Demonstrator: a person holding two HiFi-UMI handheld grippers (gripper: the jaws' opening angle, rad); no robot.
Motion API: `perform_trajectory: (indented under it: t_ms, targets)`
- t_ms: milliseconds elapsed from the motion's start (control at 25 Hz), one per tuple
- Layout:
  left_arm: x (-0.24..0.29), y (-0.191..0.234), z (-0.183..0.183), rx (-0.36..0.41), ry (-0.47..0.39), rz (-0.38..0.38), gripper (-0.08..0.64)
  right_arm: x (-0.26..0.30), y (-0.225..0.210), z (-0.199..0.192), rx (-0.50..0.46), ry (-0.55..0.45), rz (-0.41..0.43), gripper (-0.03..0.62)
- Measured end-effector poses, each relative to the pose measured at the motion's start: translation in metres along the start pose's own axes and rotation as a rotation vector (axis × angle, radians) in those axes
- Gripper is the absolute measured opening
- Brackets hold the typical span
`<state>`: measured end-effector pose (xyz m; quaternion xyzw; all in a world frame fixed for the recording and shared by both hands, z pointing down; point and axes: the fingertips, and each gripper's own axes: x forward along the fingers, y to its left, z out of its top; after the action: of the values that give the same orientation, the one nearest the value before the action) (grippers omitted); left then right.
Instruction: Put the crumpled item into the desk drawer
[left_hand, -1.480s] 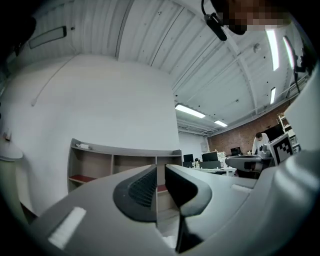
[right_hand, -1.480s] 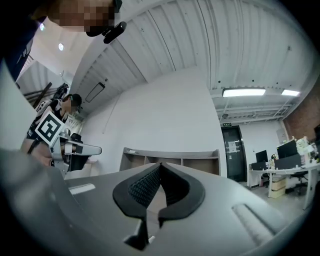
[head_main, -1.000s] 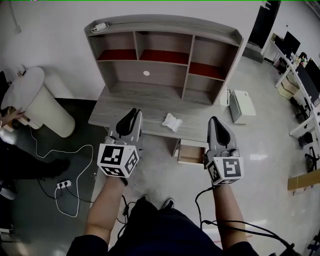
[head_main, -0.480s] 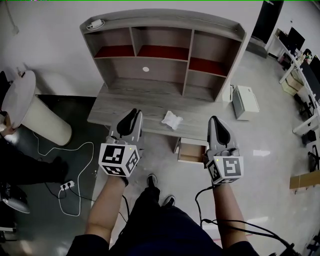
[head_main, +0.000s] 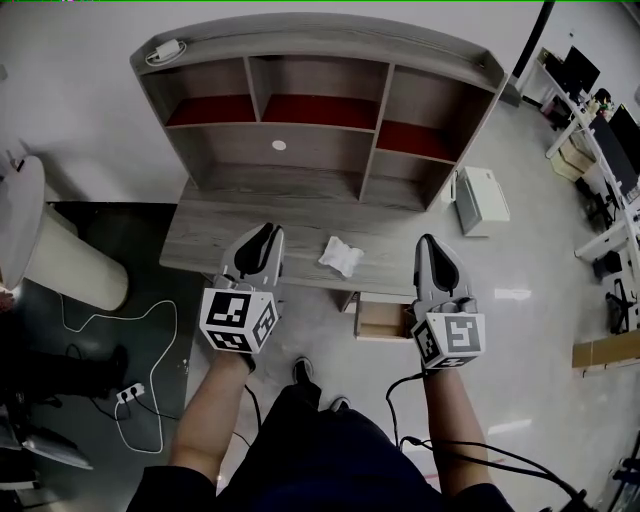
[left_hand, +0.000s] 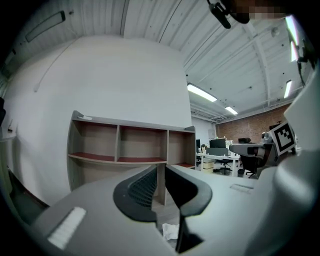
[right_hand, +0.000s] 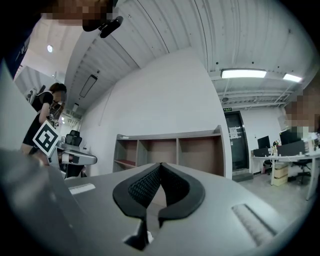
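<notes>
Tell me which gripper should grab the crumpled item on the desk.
Left, probably. The left gripper has its jaws apart, with the crumpled item in sight just beyond them; the right gripper is shut.

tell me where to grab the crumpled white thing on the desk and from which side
Probably pinch the raised middle of the crumpled item from above, jaws across its narrower width. It lies low and loose on the desk, so thin edges offer little.

A tall white bin (head_main: 75, 275) stands at nine o'clock. A white cord (head_main: 160, 305) and plug strip (head_main: 128, 393) lie on the floor at seven. A white box (head_main: 481, 198) sits at two.
</notes>
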<state>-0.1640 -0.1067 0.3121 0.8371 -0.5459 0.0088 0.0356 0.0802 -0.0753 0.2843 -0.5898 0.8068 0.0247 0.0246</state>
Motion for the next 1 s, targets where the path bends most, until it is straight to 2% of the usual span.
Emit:
perform_trajectory:
  t_ms: [360, 800, 1000]
  targets:
    - [0.045, 0.041, -0.002, -0.020, 0.002, -0.067, 0.054, 0.047, 0.013, -0.008, -0.022, 0.037, -0.053, 0.006]
    - [0.083, 0.045, -0.053, -0.054, 0.102, -0.100, 0.054, 0.080, 0.010, -0.049, -0.014, 0.125, -0.042, 0.006]
    - [0.109, 0.033, -0.080, -0.029, 0.162, -0.127, 0.054, 0.094, -0.005, -0.065, 0.014, 0.144, -0.033, 0.006]
